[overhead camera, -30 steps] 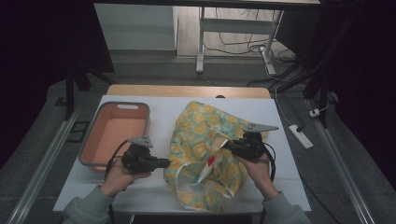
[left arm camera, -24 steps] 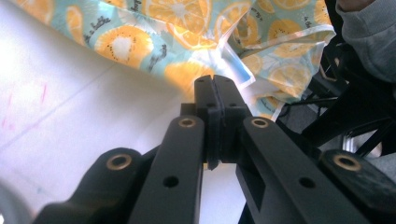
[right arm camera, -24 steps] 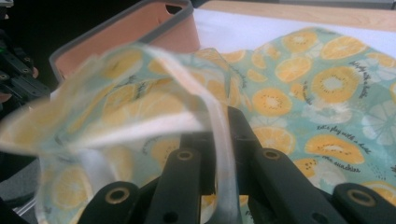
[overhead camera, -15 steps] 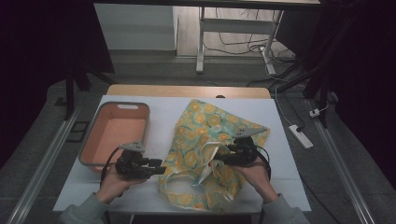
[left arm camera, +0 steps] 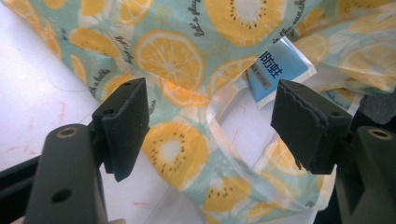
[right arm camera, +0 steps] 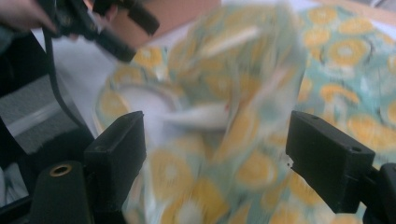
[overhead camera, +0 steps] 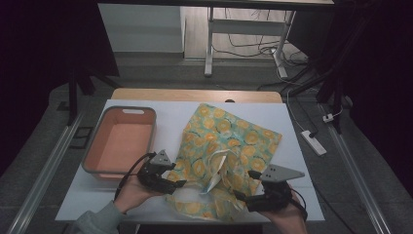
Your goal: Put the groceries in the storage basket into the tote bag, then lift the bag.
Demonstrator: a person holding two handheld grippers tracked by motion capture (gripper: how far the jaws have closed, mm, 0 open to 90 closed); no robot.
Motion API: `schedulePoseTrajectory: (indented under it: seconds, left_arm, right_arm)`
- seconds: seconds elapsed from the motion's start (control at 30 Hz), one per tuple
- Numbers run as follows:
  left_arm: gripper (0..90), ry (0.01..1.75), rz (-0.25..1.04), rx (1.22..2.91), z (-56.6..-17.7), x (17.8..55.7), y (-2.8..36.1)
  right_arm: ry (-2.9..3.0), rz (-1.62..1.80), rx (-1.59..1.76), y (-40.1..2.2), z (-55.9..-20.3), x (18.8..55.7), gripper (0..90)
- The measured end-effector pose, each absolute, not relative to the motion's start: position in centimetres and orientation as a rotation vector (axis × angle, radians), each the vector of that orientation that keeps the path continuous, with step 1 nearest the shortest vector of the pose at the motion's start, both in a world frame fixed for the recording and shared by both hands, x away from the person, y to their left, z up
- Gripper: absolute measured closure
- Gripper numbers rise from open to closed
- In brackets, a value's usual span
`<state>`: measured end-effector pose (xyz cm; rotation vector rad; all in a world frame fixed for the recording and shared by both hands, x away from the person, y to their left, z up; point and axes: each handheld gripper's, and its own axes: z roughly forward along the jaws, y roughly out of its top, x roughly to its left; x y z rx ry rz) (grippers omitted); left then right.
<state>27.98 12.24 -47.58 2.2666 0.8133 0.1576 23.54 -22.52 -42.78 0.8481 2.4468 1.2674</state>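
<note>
Both grippers have just been opening. The left gripper [overhead camera: 178, 184] and right gripper [overhead camera: 237, 195] stand released, wide apart, over the lemon-print bag [overhead camera: 229, 146] near the desk's [overhead camera: 297, 146] front edge. An orange tray [overhead camera: 92, 161] sits at the left edge.

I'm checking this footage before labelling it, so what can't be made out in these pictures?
- Right gripper view: the lemon-print fabric bag is smeared by motion blur, so its folds and handles are unclear.
- Left gripper view: the blue printed label is partly tucked under fabric.
- High view: the salmon plastic tray has its near corner covered by the left gripper.
</note>
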Motion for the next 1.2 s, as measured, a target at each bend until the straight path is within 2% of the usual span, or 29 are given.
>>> schedulePoseTrajectory:
  seconds: [0.17, 0.4, 0.5, 0.7, 0.77, 0.8, 0.83, 0.9, 0.97, 1.07, 1.2]
  left_arm:
    - [27.1, 0.824, 0.126, 2.346, -48.6, 29.1, 10.4]
    - [29.9, 0.866, 0.157, 2.466, -50.6, 30.0, 7.7]
    - [37.5, 0.910, 0.146, 2.480, -51.4, 30.2, 7.7]
    - [68.4, 0.953, 0.108, 2.477, -51.6, 30.2, 8.5]
    - [76.3, 0.943, 0.105, 2.483, -51.6, 30.0, 8.7]
    - [83.7, 0.941, 0.080, 2.481, -51.6, 29.9, 8.8]
    - [85.8, 0.940, 0.074, 2.483, -51.6, 29.8, 8.9]
    - [88.1, 0.935, 0.064, 2.490, -51.5, 29.6, 9.0]
    - [88.5, 0.926, 0.044, 2.491, -51.5, 29.3, 9.1]
    - [88.7, 0.905, 0.018, 2.458, -50.8, 28.8, 9.6]
    - [88.8, 0.875, -0.019, 2.350, -48.3, 28.1, 11.6]
  right_arm:
    - [2.465, 1.234, 0.883, -22.9, -44.4, 22.7, 18.4]
    - [2.498, 1.171, 0.933, -22.3, -46.7, 23.1, 17.0]
    - [2.535, 1.137, 0.963, -22.0, -48.0, 23.6, 17.1]
    - [2.649, 0.998, 0.959, -20.2, -51.0, 23.9, 18.5]
    - [2.652, 0.984, 0.943, -19.8, -51.5, 24.0, 26.1]
    - [2.653, 0.972, 0.934, -19.6, -51.7, 24.0, 31.7]
    - [2.649, 0.950, 0.920, -19.4, -51.8, 24.0, 36.7]
    - [2.619, 0.895, 0.883, -19.2, -51.9, 23.7, 52.3]
    - [2.610, 0.878, 0.876, -19.3, -51.8, 23.5, 63.3]
    - [2.618, 0.846, 0.843, -19.7, -51.6, 23.3, 87.3]
    - [2.613, 0.956, 0.815, -20.8, -50.0, 22.9, 90.0]
